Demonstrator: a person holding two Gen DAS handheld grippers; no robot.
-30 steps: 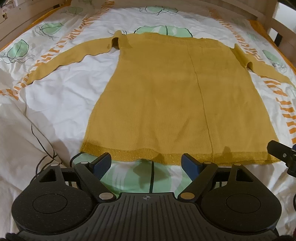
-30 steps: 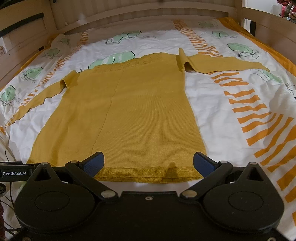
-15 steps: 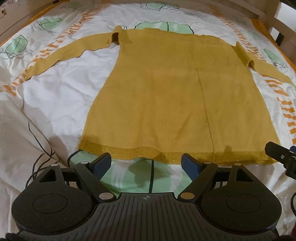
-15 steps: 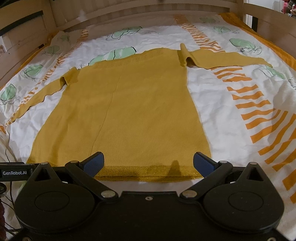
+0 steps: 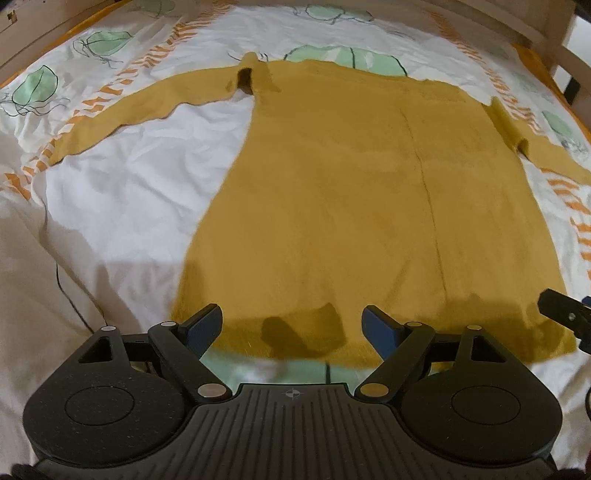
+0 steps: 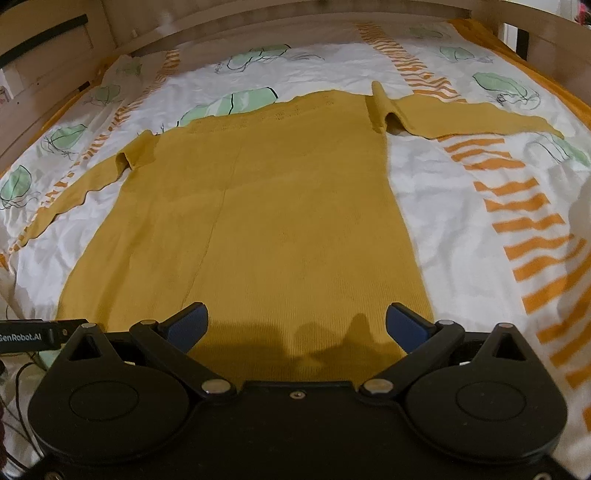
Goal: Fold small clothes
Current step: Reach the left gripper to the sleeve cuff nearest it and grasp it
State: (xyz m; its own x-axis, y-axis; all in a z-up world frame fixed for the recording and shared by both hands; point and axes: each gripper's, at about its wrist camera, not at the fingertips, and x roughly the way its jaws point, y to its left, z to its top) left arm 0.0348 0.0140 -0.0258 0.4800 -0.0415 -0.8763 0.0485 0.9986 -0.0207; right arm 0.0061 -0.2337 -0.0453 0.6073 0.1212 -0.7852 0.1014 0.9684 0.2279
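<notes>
Both grippers spread wide at the hem of a mustard sweater lying flat on the bed.

The left gripper hung with fingers apart over the sweater near its lower-left hem corner; the right gripper gaped likewise above the lower-right hem, gripping nothing. Both sleeves ran out toward the frame edges across the patterned bedsheet, wooden bed frame along the top. The hem under the right gripper was hidden by its body.

Right claw gapes above the mustard sweater's hem.
</notes>
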